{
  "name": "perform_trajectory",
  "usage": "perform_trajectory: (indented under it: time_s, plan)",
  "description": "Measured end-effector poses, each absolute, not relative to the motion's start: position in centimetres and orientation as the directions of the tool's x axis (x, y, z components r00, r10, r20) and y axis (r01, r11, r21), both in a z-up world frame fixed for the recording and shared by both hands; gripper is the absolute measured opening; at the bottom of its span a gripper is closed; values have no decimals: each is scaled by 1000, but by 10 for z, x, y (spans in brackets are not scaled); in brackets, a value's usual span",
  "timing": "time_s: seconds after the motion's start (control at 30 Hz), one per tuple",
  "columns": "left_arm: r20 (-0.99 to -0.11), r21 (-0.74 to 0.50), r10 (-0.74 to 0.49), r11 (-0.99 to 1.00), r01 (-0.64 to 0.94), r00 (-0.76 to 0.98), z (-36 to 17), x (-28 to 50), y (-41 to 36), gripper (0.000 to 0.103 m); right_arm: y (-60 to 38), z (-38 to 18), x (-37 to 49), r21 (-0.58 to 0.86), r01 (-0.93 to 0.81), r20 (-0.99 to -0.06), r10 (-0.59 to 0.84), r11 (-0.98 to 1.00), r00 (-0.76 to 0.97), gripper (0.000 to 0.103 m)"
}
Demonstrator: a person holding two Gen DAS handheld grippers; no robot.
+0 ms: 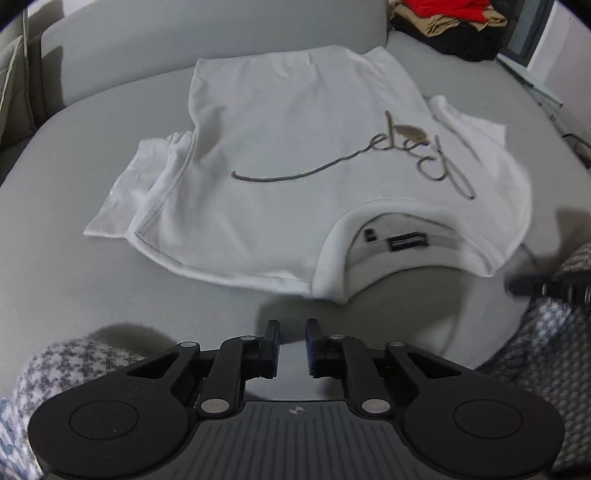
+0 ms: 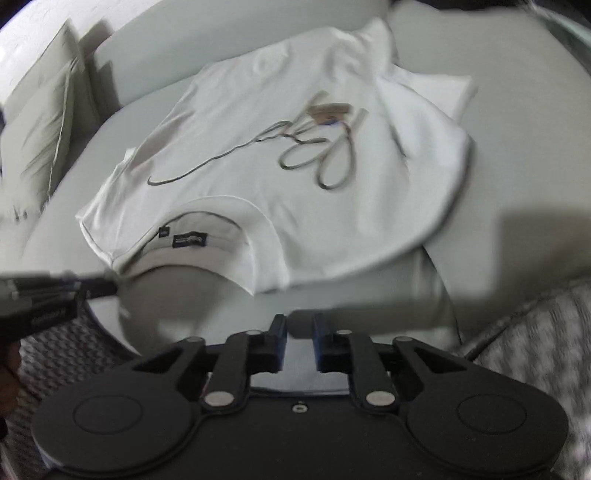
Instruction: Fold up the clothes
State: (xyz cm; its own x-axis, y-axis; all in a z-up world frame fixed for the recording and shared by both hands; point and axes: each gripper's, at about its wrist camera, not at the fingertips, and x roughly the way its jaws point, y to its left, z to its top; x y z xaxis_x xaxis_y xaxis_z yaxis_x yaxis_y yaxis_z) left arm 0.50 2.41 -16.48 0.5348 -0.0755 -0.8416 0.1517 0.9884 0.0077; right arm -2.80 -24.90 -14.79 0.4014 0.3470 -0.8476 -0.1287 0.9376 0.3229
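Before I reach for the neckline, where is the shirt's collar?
The collar is on the white T-shirt's near edge, just ahead of the left tongs; in the right wrist view it sits left of centre.

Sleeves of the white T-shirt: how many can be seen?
2. One sleeve sticks out on the left side of the white T-shirt; the other sleeve lies on its right side.

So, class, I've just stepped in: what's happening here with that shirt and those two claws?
A person holding a claw in each hand is about to fold a white T-shirt spread face up on a grey sofa seat, collar nearest them. Both the left claw and the right claw hover open just short of the collar edge, gripping nothing. No fold has been made. A pile of other clothes sits at the far right.
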Motion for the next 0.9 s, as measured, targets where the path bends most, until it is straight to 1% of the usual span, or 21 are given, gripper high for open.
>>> perform_trajectory:
  time_s: [0.03,0.07,0.1,0.13,0.17,0.2,0.3,0.4,0.57,0.67,0.77,0.83,0.87,0.9]
  plan:
    - [-833,9,-75,989,150,549,-160,6,24,18,-259,-142,-28,357,-105,-821,366,928,439,15]
    - [-823,11,-75,989,147,562,-155,7,23,21,-269,-135,-26,390,-78,-789,377,917,485,18]
    - [-814,12,-74,989,145,576,-151,7,23,29,-279,-128,-22,413,-50,-759,374,909,533,24]
    - [-804,14,-74,990,143,590,-146,8,22,33,-288,-121,-17,428,-25,-732,362,904,577,34]
    - [-795,15,-73,990,140,602,-142,10,22,35,-297,-115,-11,445,0,-706,351,896,615,38]
    - [-792,15,-66,992,127,606,-142,15,20,35,-307,-112,-3,468,25,-684,345,883,643,41]
    - [-801,17,-35,996,82,598,-149,32,15,35,-342,-114,19,539,121,-645,317,833,695,41]
    - [-834,-1,-31,999,54,551,-161,45,12,35,-372,-130,44,593,219,-640,288,775,712,39]
    - [-851,-30,-44,999,36,523,-167,47,9,36,-392,-156,85,612,278,-654,277,741,704,38]
    - [-850,-36,-50,999,38,525,-166,43,9,37,-392,-166,107,628,273,-643,288,729,709,34]
    - [-851,-37,-50,999,34,523,-166,40,11,37,-387,-172,121,605,261,-647,273,753,711,24]
    - [-851,-35,-44,999,27,523,-166,39,13,37,-388,-168,114,571,284,-655,218,770,724,6]
    - [-851,-35,-42,999,23,523,-166,38,14,37,-389,-166,110,554,296,-657,190,778,729,2]
    - [-851,-34,-39,999,20,524,-165,38,15,37,-390,-164,106,536,308,-659,162,786,734,2]
